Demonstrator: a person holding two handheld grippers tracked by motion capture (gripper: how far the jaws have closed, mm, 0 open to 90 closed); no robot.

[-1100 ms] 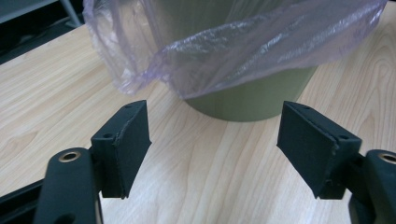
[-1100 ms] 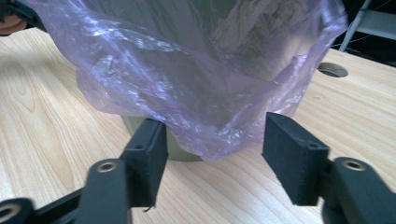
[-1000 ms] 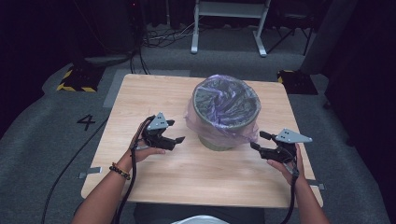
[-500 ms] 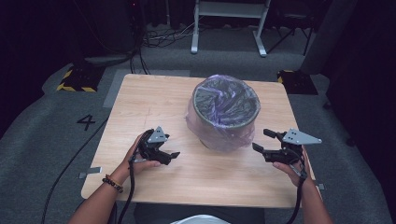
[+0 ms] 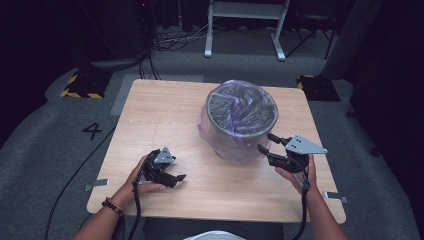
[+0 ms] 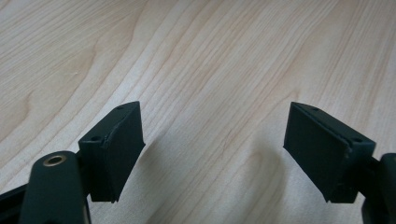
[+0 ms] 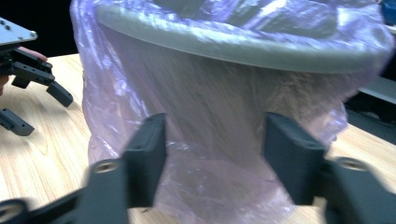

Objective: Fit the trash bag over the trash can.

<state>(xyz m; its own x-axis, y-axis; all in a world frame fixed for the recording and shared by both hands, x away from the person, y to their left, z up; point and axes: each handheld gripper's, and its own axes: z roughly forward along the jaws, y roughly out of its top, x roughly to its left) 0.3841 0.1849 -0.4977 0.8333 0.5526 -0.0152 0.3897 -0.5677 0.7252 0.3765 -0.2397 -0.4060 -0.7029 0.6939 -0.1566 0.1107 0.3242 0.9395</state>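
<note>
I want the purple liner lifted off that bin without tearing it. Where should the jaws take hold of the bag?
Probably the loose bag skirt hanging below the bin rim, approached from the right gripper side: there the film hangs slack off the wall, while higher up it is stretched tight.

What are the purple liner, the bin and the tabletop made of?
Purple liner: thin, glossy plastic film, judging by its crinkles and translucency. Bin: probably matte grey plastic, though its smooth rim leaves that open. Tabletop: light wood or wood-look laminate, with visible grain.
</note>
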